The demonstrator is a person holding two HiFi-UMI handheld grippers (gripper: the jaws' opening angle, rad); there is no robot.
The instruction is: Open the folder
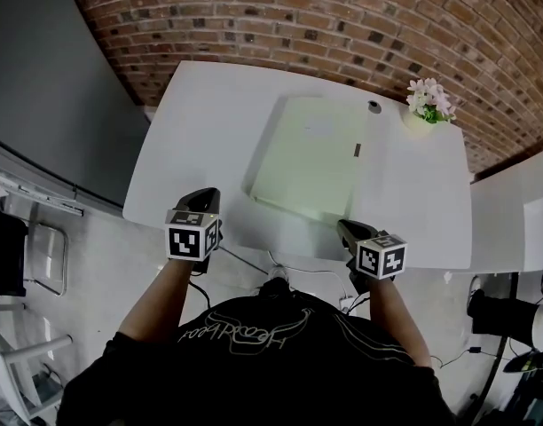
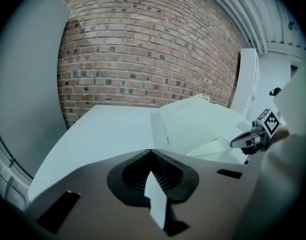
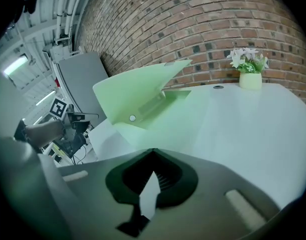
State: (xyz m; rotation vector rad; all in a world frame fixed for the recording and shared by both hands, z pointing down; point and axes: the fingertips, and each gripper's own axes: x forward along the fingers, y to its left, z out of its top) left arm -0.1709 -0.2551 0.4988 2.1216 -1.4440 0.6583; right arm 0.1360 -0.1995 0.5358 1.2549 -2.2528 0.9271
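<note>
Left gripper [image 1: 203, 201] closed, empty; right gripper [image 1: 345, 229] likewise; both short of folder [image 1: 309, 153] near edge | step: cover seems part-raised, unheld | next: swing cover fully over.

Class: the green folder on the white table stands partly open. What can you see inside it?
Inside the folder, beneath its raised cover, a long bar and a small round stud show. The cover hides the rest; papers, if any, cannot be seen.
</note>
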